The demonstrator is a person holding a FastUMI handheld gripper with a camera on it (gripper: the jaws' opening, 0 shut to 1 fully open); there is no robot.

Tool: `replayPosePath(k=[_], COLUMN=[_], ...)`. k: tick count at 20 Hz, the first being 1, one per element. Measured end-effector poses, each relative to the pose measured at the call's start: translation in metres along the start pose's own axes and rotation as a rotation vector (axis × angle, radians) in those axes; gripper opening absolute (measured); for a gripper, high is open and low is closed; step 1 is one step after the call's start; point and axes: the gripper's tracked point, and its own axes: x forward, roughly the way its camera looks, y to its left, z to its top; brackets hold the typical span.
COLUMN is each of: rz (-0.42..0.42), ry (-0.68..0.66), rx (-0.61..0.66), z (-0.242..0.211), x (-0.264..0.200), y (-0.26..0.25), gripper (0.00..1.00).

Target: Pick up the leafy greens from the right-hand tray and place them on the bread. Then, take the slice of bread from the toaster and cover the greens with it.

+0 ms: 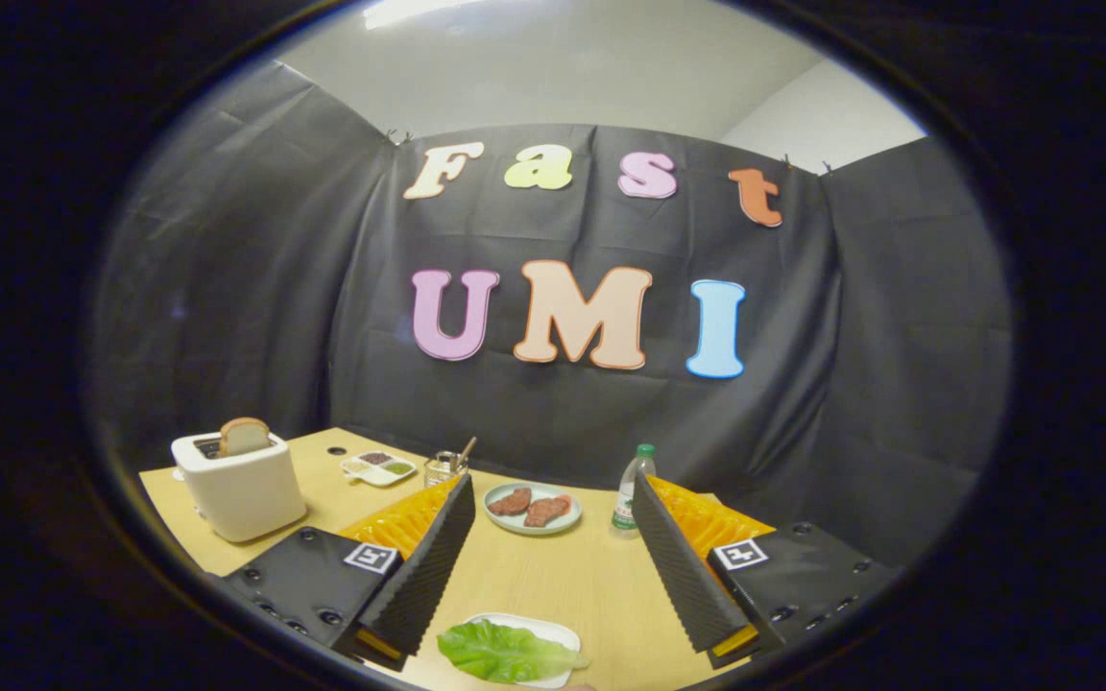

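Claw (553,499) spread wide above the wooden bench (553,576); crinkly lettuce leaf (505,651) on its white tray (558,633), round meat plate (533,507) beyond.

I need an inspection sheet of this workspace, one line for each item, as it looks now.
Surface: light wooden table, bare between the fingers.
Job's things: leafy greens on a white tray, low between the fingers; slice of bread upright in the white toaster.
Clutter: plate with two meat patties, water bottle, small sauce dish, glass holder with a stick.
Grippers: gripper open, fingers wide apart, holding nothing.
Cables: nothing seen.
Surroundings: black cloth wall behind the table.
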Motion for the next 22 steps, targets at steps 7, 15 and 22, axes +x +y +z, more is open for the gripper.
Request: replayPosePath(k=[7, 15, 22], rz=[0.115, 0.299, 0.438], ry=[0.096, 0.233, 0.365], rx=[-0.132, -0.194, -0.252], z=[-0.03, -0.076, -0.119], x=[0.018, 0.032, 0.036], y=[-0.003, 0.01, 0.018], gripper=[1.0, 1.0, 1.0])
